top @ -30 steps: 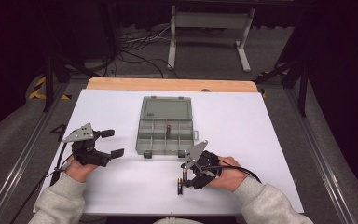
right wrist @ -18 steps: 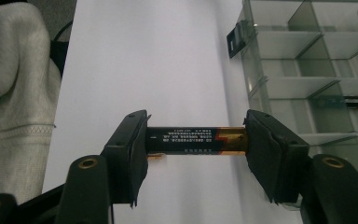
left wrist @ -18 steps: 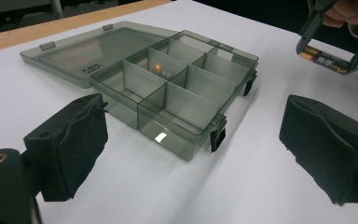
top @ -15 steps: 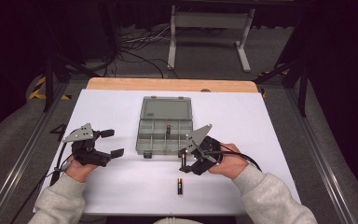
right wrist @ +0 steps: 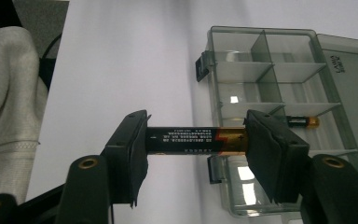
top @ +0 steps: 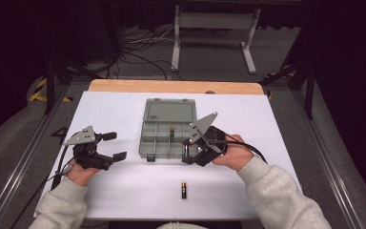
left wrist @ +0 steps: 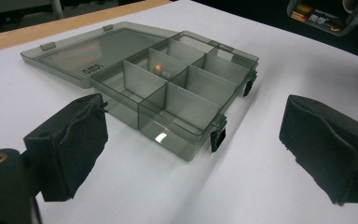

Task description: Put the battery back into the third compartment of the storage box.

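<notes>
Endwise between the right gripper's point(right wrist: 196, 144) pads sits a battery point(right wrist: 193, 140), clamped at the organizer box's point(top: 164, 138) 4 o'clock corner; another battery point(top: 183, 190) lies at 6 on the white tabletop point(top: 276, 129). Left gripper point(top: 112, 145) gapes empty at 9. Dark floor point(top: 209, 57) with cables beyond.

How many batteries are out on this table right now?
3: one clamped end to end in the right gripper, one inside the organizer box in a middle compartment, one lying on the table's near edge.

Open compartment box point(left wrist: 168, 93) between spread jaws.
</notes>
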`<state>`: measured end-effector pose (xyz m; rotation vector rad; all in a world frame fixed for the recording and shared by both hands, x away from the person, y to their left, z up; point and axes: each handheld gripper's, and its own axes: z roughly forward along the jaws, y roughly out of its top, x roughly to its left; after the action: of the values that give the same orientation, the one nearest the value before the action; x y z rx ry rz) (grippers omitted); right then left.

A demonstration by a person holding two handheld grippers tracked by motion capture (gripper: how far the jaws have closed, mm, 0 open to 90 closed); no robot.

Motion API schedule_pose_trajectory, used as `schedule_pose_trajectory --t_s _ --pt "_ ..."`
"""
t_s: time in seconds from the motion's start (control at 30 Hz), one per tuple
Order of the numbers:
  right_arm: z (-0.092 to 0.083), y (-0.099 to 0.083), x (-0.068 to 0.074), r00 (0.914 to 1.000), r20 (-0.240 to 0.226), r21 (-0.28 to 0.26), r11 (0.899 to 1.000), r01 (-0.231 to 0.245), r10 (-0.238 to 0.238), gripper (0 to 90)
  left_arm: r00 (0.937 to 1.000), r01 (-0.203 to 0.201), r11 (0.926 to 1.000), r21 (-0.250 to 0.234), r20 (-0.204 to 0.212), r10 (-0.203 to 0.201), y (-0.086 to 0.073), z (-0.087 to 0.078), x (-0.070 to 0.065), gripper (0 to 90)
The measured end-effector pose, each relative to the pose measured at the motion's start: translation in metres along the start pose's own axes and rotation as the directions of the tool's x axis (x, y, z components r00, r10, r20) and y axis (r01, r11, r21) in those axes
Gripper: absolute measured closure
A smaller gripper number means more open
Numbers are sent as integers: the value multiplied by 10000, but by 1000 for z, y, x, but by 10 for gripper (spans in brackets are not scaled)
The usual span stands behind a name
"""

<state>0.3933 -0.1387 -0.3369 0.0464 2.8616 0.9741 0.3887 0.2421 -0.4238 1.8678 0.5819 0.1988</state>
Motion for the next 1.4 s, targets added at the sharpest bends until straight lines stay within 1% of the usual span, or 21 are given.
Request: schedule_pose_trajectory --t_s 0.2,0.23,0.33,0.43,0.47,0.6,0.7,0.93,1.07,1.17,1.2,1.3,1.4 --pt "-1 7 -10 10000 78 -14 10000 47 -47 417 10000 0 10000 -36 -8 0 0 0 0 82" --pt "-1 9 -13 9999 84 36 10000 74 -75 416 10000 3 10000 -40 -4 -3 0 0 1 82" --pt "-3 13 -21 9998 142 -32 9999 113 -112 417 10000 23 10000 -44 5 -23 0 0 1 82" --pt "-3 16 -28 9995 302 6 9999 113 -113 417 10000 39 10000 -48 6 -39 0 0 1 82" --pt "-3 17 -30 9994 308 -44 9998 176 -175 417 10000 38 10000 -49 10 -38 0 -1 1 82" --pt "-1 22 -41 9993 342 -64 9998 178 -176 417 10000 35 10000 -53 11 -35 0 -1 1 82" --pt "1 24 -49 9993 382 -69 10000 64 -61 417 10000 34 10000 -52 16 -34 0 0 1 82" --pt "3 30 -69 9990 447 -137 9999 -15 21 416 10000 28 10000 -54 28 -28 0 0 1 82" --pt "5 31 -78 9989 467 -118 9999 -43 49 416 10000 39 10000 -53 20 -39 0 -1 1 82" --pt "7 32 -88 9986 502 -107 9999 -131 136 417 10000 18 10000 -70 27 -18 0 -1 1 82" --pt "7 32 -88 9986 502 -107 9999 -131 136 417 10000 6 10000 -72 23 -6 0 -1 1 82" --pt "10 33 -96 9977 657 130 9998 -161 152 417 10000 -7 10000 -64 14 7 0 -1 1 82" --pt "13 34 -104 9973 703 170 9996 -239 227 416 10000 2 10000 -68 17 -2 0 -1 1 82"
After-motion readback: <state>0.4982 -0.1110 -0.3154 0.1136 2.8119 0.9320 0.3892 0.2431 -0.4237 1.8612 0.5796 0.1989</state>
